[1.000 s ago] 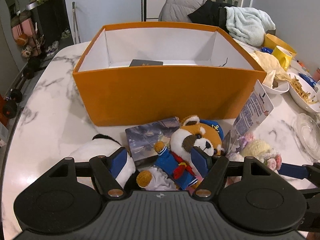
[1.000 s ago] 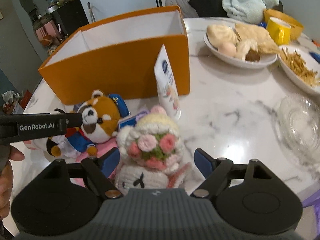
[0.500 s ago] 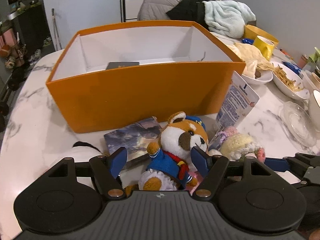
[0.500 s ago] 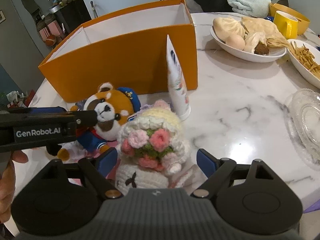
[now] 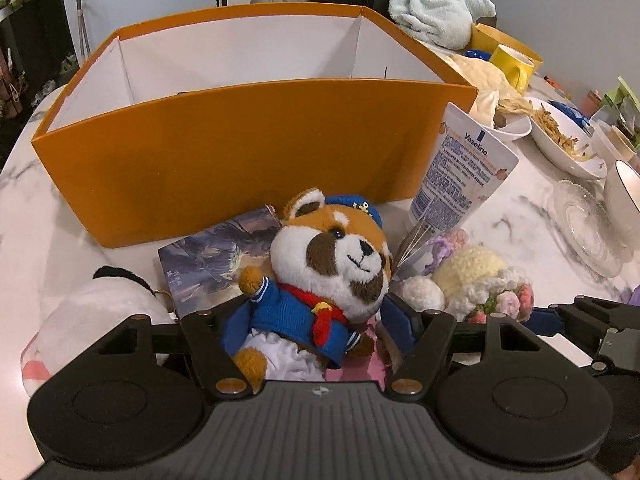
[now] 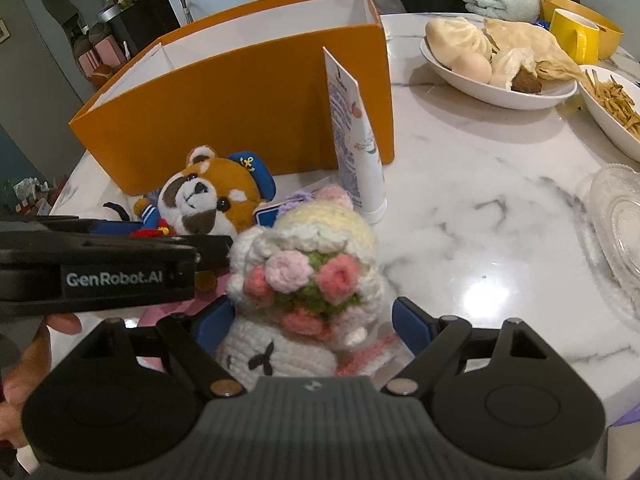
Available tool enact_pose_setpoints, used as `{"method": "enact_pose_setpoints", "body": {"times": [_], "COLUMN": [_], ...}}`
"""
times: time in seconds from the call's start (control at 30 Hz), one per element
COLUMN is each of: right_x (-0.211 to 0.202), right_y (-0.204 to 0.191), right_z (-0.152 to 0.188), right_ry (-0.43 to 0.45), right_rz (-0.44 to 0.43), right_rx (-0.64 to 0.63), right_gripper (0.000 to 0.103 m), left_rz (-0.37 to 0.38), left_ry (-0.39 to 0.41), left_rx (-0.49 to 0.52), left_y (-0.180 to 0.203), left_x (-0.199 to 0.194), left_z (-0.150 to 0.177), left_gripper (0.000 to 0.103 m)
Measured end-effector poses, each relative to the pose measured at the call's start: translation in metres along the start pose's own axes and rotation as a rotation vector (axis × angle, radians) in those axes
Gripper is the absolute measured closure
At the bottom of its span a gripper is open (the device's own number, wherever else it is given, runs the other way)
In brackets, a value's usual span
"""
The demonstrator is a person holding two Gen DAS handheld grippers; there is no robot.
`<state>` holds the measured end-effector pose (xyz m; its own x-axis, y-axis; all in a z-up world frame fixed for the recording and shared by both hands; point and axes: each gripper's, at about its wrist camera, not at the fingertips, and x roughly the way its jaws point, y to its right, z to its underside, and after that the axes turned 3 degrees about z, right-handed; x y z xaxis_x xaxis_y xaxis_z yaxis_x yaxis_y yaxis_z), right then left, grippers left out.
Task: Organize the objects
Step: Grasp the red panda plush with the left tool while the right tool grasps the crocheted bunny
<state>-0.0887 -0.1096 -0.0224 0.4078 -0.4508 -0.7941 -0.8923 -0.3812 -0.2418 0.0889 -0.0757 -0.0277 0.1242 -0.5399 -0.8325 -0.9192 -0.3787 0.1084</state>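
Both grippers are straddling toys with jaws spread, the left gripper [image 5: 316,320] around the red panda plush [image 5: 320,276] and the right gripper [image 6: 312,320] around the crochet doll [image 6: 304,292], seemingly lining up grasps that call for closing before lifting into the orange box [image 5: 240,148].

Right gripper [image 6: 308,324] jaws open around crochet doll [image 6: 308,280]; orange box [image 6: 248,92] behind.

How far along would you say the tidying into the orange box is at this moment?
Early. The orange box shows no toys inside. The left gripper brackets the red panda plush, the right gripper the crocheted doll. Lotion tube, booklet and white plush remain out.
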Motion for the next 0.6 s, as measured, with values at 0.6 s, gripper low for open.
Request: {"method": "enact_pose_setpoints", "body": {"times": [0.6], "right_x": [0.0104], "right_y": [-0.0095], "right_z": [0.0046], "right_ry": [0.011], "right_rz": [0.043], "right_rx": [0.011], "right_gripper": [0.017], "left_rz": [0.014], "left_ry": [0.014], "left_rx": [-0.018], "left_y": [-0.0033], "left_x": [0.0017], "left_z": [0.0036], "left_gripper": [0.025]}}
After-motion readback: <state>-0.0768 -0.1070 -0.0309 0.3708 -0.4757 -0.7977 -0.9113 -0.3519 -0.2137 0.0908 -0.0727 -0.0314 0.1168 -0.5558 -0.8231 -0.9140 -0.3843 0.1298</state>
